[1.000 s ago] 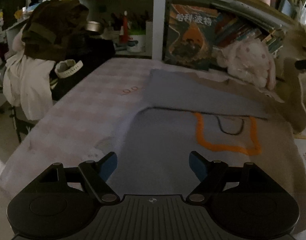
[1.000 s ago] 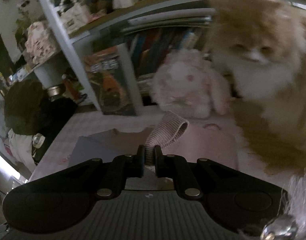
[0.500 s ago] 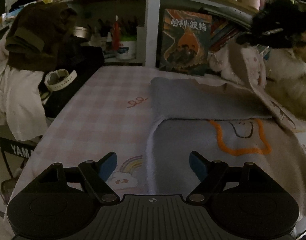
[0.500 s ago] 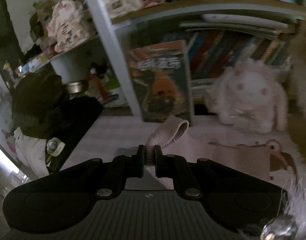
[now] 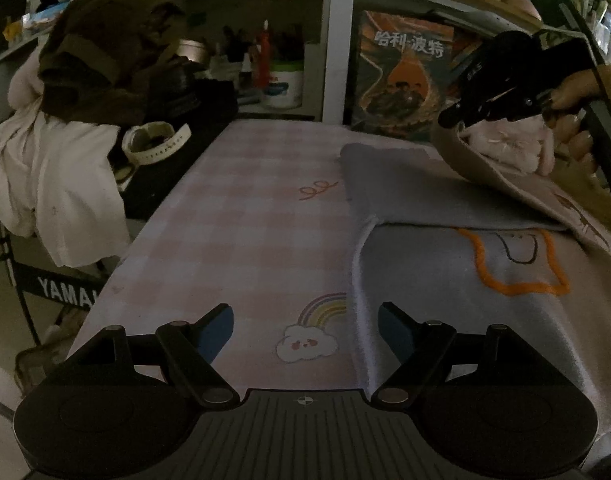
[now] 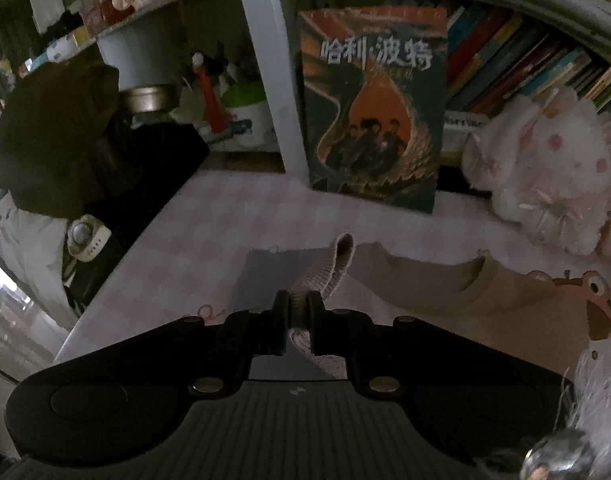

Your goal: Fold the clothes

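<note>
While your right gripper (image 6: 296, 312) pinches the ribbed cuff (image 6: 329, 268) of the beige sweatshirt (image 5: 505, 184) above the checked table (image 5: 245, 220), a grey panel already lies folded; the sleeve remains. Your left gripper (image 5: 305, 330) hangs wide open, empty. Only its view shows the orange outline (image 5: 517, 264).

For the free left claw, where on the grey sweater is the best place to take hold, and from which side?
Probably the sweater's left side edge, approached from the bare tablecloth side. That edge curls up slightly as a raised fold, so one finger could slip under it. The left claw is open and already straddles it, while the right claw holds the ribbed cuff.
</note>
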The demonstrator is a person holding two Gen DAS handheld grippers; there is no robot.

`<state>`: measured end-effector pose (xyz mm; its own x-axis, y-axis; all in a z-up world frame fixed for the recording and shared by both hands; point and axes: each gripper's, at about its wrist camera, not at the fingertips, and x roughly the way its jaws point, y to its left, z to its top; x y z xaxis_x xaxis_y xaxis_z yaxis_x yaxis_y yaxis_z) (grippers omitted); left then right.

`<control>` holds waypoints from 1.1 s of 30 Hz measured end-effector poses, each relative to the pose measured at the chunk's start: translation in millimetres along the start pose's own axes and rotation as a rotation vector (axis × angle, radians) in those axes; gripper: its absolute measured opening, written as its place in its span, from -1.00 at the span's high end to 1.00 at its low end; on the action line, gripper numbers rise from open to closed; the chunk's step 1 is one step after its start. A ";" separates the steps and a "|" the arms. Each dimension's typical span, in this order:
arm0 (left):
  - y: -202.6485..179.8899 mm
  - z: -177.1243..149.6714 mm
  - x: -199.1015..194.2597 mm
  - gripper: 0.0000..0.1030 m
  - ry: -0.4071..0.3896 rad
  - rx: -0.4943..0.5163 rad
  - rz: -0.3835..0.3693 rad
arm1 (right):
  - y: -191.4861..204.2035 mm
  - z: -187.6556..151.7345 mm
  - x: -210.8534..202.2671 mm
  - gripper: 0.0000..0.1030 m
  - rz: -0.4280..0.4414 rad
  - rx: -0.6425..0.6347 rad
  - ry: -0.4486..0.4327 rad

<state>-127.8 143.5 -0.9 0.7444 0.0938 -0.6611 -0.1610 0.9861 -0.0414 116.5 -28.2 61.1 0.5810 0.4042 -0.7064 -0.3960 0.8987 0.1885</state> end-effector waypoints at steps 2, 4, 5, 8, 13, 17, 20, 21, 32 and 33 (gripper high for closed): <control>-0.7 0.0 0.2 -0.59 0.001 0.006 -0.003 | 1.2 -1.0 5.3 0.77 0.016 0.003 0.014; -1.0 0.0 0.5 -0.59 -0.001 0.014 -0.005 | -1.3 -2.9 5.4 0.71 0.075 0.043 0.007; -0.9 0.1 0.7 -0.59 -0.002 0.016 -0.007 | -3.5 -3.2 3.1 0.63 0.104 0.064 -0.003; -0.6 0.4 2.1 -0.59 -0.001 0.019 -0.014 | -11.3 -4.8 -7.9 0.24 0.150 0.108 -0.041; -2.7 2.2 7.9 -0.59 0.010 0.021 -0.035 | -33.2 -16.1 -25.3 0.24 0.103 0.151 -0.037; -5.2 3.6 14.3 -0.59 0.023 0.017 -0.057 | -54.7 -45.5 -39.9 0.24 0.041 0.176 0.007; -6.1 5.3 19.9 -0.59 0.036 0.015 -0.074 | -68.2 -76.7 -56.3 0.23 -0.014 0.175 0.042; -6.7 6.1 21.6 -0.59 0.041 0.018 -0.076 | -72.6 -87.3 -62.6 0.20 -0.034 0.171 0.052; -17.0 1.2 21.2 -0.55 0.071 0.010 -0.078 | -122.5 -190.7 -154.4 -0.02 -0.256 0.224 0.055; -17.9 0.2 21.3 -0.55 0.082 -0.005 -0.080 | -124.9 -197.3 -159.9 -0.04 -0.264 0.223 0.056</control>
<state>-108.9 127.9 -14.2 0.6993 0.0027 -0.7149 -0.1063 0.9893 -0.1002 -67.2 -238.7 15.9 0.6007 0.1483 -0.7856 -0.0684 0.9886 0.1343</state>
